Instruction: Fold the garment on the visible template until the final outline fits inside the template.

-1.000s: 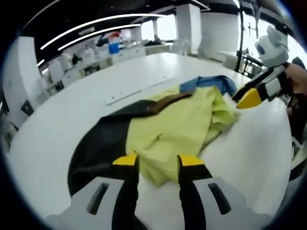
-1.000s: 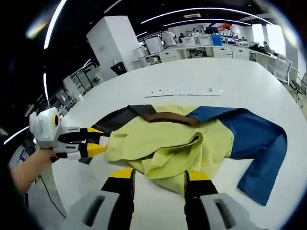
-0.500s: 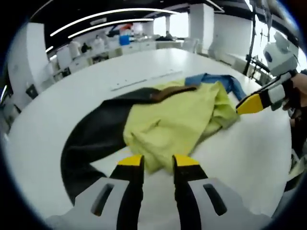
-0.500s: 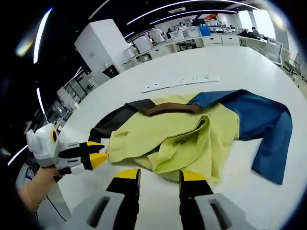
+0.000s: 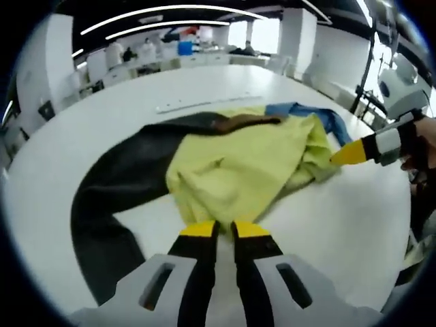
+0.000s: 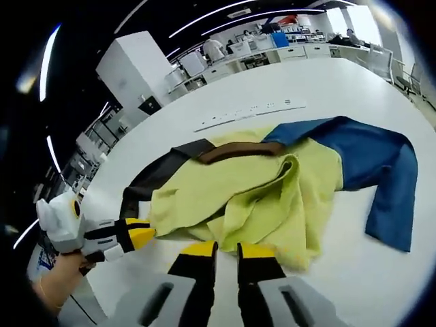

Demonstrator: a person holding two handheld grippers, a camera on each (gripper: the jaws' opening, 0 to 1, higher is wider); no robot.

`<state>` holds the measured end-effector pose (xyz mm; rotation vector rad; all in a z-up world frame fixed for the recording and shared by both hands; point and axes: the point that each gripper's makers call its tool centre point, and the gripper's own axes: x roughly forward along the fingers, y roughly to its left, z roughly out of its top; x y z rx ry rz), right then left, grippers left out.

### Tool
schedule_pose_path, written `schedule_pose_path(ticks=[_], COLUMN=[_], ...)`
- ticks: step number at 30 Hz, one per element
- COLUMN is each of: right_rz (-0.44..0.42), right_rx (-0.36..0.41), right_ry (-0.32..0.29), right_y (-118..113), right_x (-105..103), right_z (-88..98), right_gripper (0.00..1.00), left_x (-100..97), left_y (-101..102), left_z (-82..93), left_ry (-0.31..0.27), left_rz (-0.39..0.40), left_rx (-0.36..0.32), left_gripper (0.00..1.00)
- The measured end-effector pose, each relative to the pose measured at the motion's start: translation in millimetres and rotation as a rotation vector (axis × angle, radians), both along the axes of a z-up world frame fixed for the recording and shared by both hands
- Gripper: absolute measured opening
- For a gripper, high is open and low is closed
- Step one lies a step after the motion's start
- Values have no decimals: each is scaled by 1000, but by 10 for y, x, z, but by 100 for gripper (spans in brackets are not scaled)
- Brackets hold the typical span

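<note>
Lying crumpled on a white table [image 5: 61, 157], a garment [image 5: 231, 163] is seen in the left gripper view just ahead of the left gripper [image 5: 216, 229]. To the left of those jaws a black sleeve [image 5: 112, 197] curves back toward the camera. Straight ahead the yellow-green body of the garment is bunched in folds, and its near edge reaches the yellow tips of the jaws. The jaws are drawn almost together with only a thin gap between them; whether cloth is pinched there cannot be told. Beyond the yellow body a brown collar [image 5: 245, 122] is seen, and to the right of it a blue sleeve [image 5: 313, 116]. At the far right the right gripper [image 5: 349, 154] is held in a hand [image 5: 424, 139], its yellow tips pressed together at the right edge of the yellow cloth.

In the right gripper view the left gripper [image 6: 142, 237] is seen at the lower left, its yellow tips touching the left edge of the garment [image 6: 259, 197]. The right gripper [image 6: 225, 249] is at the bottom centre, its jaws nearly shut, with the yellow hem lying just ahead of them; a grip on the cloth cannot be confirmed. The black sleeve [image 6: 153, 180] lies ahead to the left, the brown collar [image 6: 235, 150] straight ahead, and the blue sleeve [image 6: 381, 177] drapes away to the right. A pale strip [image 6: 238, 114] is seen flat on the table [image 6: 327, 82] beyond the garment.
</note>
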<state>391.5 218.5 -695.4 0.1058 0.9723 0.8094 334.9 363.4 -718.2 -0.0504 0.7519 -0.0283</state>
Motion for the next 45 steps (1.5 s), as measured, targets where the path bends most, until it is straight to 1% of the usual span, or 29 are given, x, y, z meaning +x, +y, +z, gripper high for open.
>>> schedule_pose_path(ticks=[1,3,7,13,15,22,26,30,33,38,45], right_rz=[3,11,22,32,39,52,52,65,74,77,79], right_rx=[-1,-4,-9,-8,-11,-15,-7,-18,-35,-51,-72], right_ry=[-1,-13,-17,-29,-40,-68,-68,-77,-80,-82,-102], right_y=[1,-2,-12,-75,-110,-302,-422,-565,-687,-894,-1141], right_x=[-2,3,-14,-36,-43,-77,-116,-187,-231,-300,-368], right_z=[0,2,-10,12,29,125,177,208,205,206,244], right_gripper=[0,0,0,0,0,0,0,0,0,0,0], left_x=[-4,-3,-4,-24,-46,-155,-215,-269,-316,-450,-638], left_y=[3,4,-3,-24,-14,28,38,37,33,34,61], left_z=[-10,-21,-30,20,52,276,401,540,611,725,870], left_ry=[5,7,11,9,7,-31,-48,-68,-75,-83,-97], left_rz=[6,6,9,-13,-33,-49,-46,-48,-49,-56,-42], left_rx=[-5,-6,-11,15,40,50,49,56,58,67,63], left_gripper=[3,2,1,0,0,0,0,0,0,0,0])
